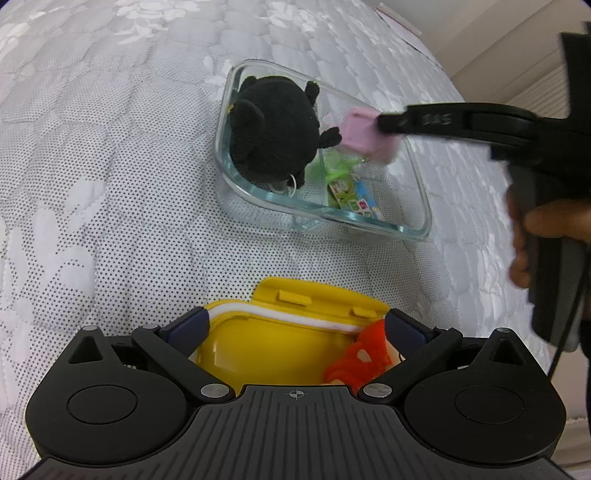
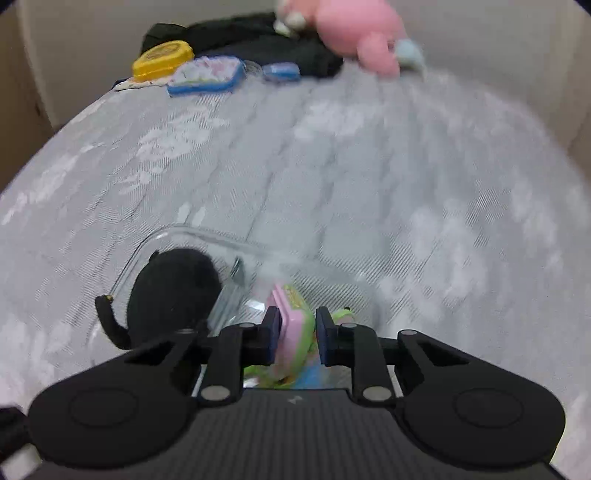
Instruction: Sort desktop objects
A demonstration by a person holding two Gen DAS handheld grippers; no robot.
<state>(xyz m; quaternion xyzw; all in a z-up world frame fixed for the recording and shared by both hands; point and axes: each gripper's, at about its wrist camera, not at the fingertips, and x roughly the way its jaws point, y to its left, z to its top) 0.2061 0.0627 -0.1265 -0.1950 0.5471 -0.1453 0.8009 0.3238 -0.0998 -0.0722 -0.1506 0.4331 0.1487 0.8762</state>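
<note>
A clear glass container (image 1: 421, 192) lies on the quilted bed. It holds a black plush toy (image 1: 273, 136), green items and a colourful packet (image 1: 360, 199). My right gripper (image 2: 297, 332) is shut on a pink box with green trim (image 2: 291, 332) and holds it over the container (image 2: 155, 240); in the left wrist view the pink box (image 1: 365, 136) hangs above the container's right half. My left gripper (image 1: 295, 325) is open around an open yellow box (image 1: 280, 354) with a red item (image 1: 362, 362) inside.
At the bed's far end lie a yellow lid (image 2: 162, 59), a blue-edged pouch (image 2: 207, 75), a small blue item (image 2: 281, 72), dark cloth (image 2: 258, 44) and a pink plush (image 2: 358, 33). A wall borders the bed.
</note>
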